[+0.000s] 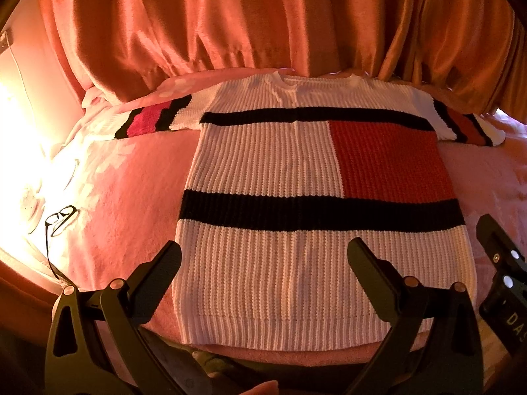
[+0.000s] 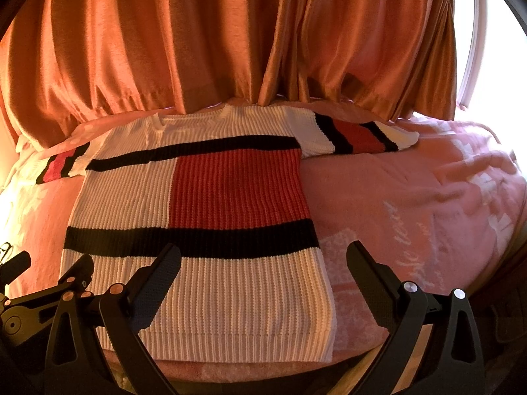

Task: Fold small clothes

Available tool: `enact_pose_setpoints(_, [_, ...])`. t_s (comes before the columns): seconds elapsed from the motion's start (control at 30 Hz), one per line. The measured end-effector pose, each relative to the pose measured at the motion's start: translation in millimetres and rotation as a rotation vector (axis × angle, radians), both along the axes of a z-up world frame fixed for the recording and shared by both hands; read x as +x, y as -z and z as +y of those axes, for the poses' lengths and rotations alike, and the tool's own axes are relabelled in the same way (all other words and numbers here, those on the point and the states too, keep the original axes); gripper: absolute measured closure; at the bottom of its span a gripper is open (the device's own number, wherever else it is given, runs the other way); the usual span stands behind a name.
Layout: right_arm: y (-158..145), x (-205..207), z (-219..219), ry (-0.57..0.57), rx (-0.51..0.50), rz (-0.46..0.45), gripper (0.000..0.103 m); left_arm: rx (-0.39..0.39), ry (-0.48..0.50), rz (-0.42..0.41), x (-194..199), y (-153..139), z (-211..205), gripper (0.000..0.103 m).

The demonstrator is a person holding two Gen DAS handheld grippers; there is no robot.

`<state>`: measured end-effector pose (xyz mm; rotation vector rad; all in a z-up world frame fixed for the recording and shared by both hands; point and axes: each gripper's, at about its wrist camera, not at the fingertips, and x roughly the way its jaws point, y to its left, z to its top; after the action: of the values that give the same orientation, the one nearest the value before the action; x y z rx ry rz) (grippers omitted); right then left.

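Left wrist view: white ribbed knit sweater with black bands and a red block (image 1: 316, 177) lies flat, front up, sleeves spread, on the pink patterned blanket (image 1: 131, 181); its hem is nearest the tools.
Left gripper (image 1: 263, 263): jaws apart, holding nothing, hovering over the hem's left half.
Right gripper (image 2: 263, 263): jaws apart and empty, over the sweater's right hem corner.
Snag risk: the chunky open knit could catch on a fingertip, dragging one rib and skewing the panel.
Bunching risk: a pinch may take the blanket under the sweater too, so the fold lifts both.
Only left view: black-framed eyeglasses (image 1: 61, 219) left of the sweater, beside bright glare.
Only right view: white lettering printed on the blanket (image 2: 405, 247) right of the sweater.
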<state>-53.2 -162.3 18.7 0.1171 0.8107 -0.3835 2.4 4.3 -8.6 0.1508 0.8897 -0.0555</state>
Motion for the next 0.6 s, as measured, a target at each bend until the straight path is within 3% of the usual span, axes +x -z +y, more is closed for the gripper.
enact_pose_setpoints(0.6, [-1.1,2.8,-0.3,-0.001,-0.005,0.0,0.005,-0.002,0.011,0.008,0.2,2.3,1.8,0.005])
